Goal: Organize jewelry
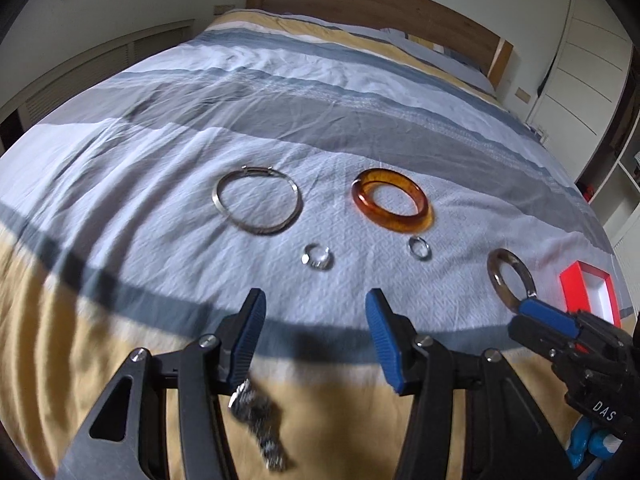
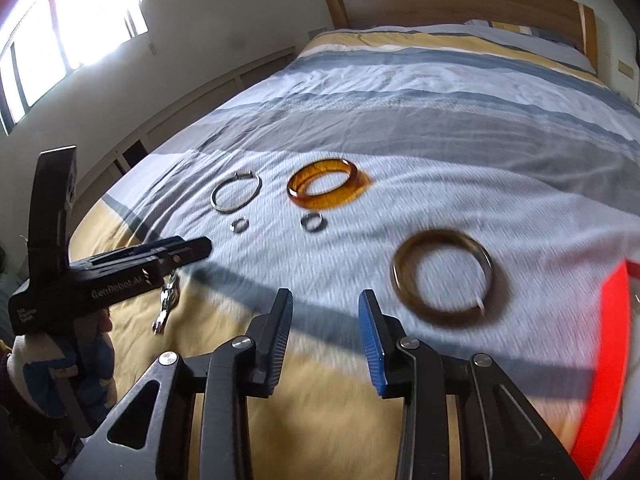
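A bed with a wooden headboard is seen, covered by a wrinkled cotton duvet striped in white, grey, blue and mustard yellow. On a pale stripe toward the foot of the bed the jewelry is laid out. A thin silver bangle with a small clasp lies flat, and just beside it, toward the right side of the bed, a thick glossy amber bangle of translucent resin rests. In front of these, nearer the foot edge, two small metal rings are set: a clear-stoned ring and a plain silver band. Further toward the right edge a dark, rounded metal bangle lies flat on the cloth (blurred in the right wrist view). A red box with a white lining sits at the right edge of the bed.

The left gripper is held over the yellow stripe with its ribbed blue jaws apart and nothing between them; a linked metal chain, blurred, is seen beneath it, and whether it hangs or lies on the duvet cannot be told. The right gripper is likewise held with its jaws apart and empty, its tips just beside the dark bangle.
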Tool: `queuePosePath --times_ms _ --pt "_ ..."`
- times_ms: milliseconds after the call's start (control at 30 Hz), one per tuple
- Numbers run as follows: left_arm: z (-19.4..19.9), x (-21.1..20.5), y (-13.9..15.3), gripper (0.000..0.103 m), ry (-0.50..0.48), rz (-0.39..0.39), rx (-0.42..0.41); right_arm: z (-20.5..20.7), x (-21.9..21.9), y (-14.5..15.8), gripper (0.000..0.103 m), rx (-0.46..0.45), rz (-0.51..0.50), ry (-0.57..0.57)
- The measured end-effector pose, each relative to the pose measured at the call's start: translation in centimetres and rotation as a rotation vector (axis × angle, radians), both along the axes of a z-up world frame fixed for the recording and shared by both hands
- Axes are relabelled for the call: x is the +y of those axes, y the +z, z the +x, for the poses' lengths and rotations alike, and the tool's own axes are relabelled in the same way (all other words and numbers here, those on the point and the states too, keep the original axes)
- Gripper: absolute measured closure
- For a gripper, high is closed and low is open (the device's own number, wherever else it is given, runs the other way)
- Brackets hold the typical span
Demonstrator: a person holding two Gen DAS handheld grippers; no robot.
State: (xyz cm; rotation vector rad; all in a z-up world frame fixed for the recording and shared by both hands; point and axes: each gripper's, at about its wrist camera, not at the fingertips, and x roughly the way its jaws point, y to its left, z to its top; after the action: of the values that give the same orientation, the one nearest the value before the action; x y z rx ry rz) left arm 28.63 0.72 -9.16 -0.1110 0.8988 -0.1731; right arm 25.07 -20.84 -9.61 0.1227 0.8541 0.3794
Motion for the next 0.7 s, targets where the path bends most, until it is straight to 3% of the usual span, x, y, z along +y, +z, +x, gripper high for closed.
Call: queuePosePath --times_ms 300,700 --pt "3.6 -0.6 -2.1 0.068 -0.025 0.012 0.049 4.6 1.6 -1.4 0.070 -0.006 0.005 0.043" --pt "4.7 -0.6 -3.5 0.068 -0.049 0.003 0.045 8.7 3.5 -3.4 0.071 0.008 0.003 0.103"
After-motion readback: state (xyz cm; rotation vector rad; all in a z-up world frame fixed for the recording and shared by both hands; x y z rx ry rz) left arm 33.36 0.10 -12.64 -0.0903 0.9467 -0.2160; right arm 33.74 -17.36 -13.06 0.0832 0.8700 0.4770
